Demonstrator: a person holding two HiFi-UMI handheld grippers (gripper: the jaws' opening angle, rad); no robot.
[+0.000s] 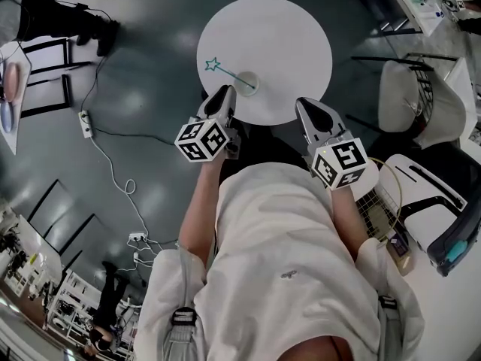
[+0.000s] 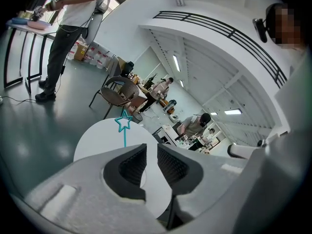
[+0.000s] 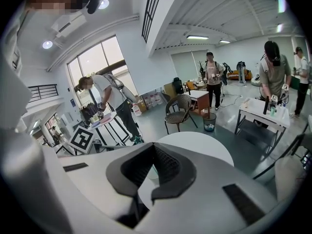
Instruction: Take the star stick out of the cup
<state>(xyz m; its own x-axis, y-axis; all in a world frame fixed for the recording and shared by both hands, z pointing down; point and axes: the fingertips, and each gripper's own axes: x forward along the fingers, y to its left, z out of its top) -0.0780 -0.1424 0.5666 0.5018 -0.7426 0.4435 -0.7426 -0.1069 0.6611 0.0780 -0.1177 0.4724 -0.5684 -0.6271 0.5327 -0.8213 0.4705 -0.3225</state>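
Note:
A teal star stick [image 1: 225,71] leans to the left out of a small white cup [image 1: 249,82] near the front of the round white table [image 1: 285,36]. My left gripper [image 1: 226,92] hovers over the table's near edge, just short of the cup. Its jaws stand slightly apart with nothing between them. In the left gripper view the star [image 2: 123,122] rises just above the left gripper [image 2: 151,146], and the jaws hide the cup. My right gripper [image 1: 307,105] is at the table's front right edge, its jaws shut and empty. The right gripper [image 3: 154,145] faces the table [image 3: 204,147].
White chairs [image 1: 417,96] stand right of the table, and a wire basket [image 1: 382,201] is at my right side. A cable with a power strip [image 1: 86,123] lies on the floor at left. A brown chair [image 2: 121,92] and several people are beyond the table.

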